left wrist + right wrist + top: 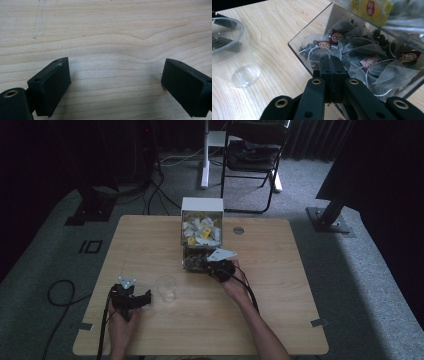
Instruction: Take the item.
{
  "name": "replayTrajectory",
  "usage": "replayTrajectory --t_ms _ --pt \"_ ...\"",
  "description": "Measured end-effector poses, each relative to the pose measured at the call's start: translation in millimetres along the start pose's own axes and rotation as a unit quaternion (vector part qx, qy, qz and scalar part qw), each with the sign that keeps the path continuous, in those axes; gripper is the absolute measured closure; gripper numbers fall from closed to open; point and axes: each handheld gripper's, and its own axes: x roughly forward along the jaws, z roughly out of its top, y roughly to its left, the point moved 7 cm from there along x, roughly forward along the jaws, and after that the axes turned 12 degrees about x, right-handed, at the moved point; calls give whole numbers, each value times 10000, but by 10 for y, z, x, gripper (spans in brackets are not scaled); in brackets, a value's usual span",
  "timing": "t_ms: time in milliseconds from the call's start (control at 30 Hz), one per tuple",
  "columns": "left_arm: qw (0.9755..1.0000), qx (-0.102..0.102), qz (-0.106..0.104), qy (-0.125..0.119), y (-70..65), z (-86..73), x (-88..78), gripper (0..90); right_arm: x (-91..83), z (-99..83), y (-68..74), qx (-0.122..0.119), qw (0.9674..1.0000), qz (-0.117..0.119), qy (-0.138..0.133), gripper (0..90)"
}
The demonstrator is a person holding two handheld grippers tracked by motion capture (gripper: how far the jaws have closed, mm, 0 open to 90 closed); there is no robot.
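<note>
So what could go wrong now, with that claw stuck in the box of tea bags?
The right gripper looks pinched on a thin string at the clear box; it could slip off, or drag tangled neighbouring tea bags out. The light plastic cup beside the open left gripper could tip if bumped.

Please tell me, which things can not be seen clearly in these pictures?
- Right gripper: its shut jaws hide whether a tea bag string is pinched, right gripper view.
- Tea bags: labels too small, dim high view.
- Clear cup: cut off by left edge, right gripper view.
</note>
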Motion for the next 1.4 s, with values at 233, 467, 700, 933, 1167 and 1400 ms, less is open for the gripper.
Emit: replayTrajectory --t_ms 233,467,700,933,1167,1400 --pt "10000 1 0 0 0 0 0 93 -51 57 -7 35 9999 -9 -106 900" --pt "10000 -20 6 -18 -2 3 3 93 -90 100 4 55 9998 -30 -188 900" --pt "10000 -20 1 -9 -3 1 1 93 -126 132 18 76 9997 -20 -221 900" --pt "10000 -14 5 -10 -1 2 1 93 -180 186 48 23 9996 1 -296 900" --pt "10000 -10 3 -9 -1 2 1 93 -210 213 70 -6 9995 5 -323 900" --pt "10000 -10 2 -9 -1 2 1 93 -234 233 93 -7 9993 0 -367 900"
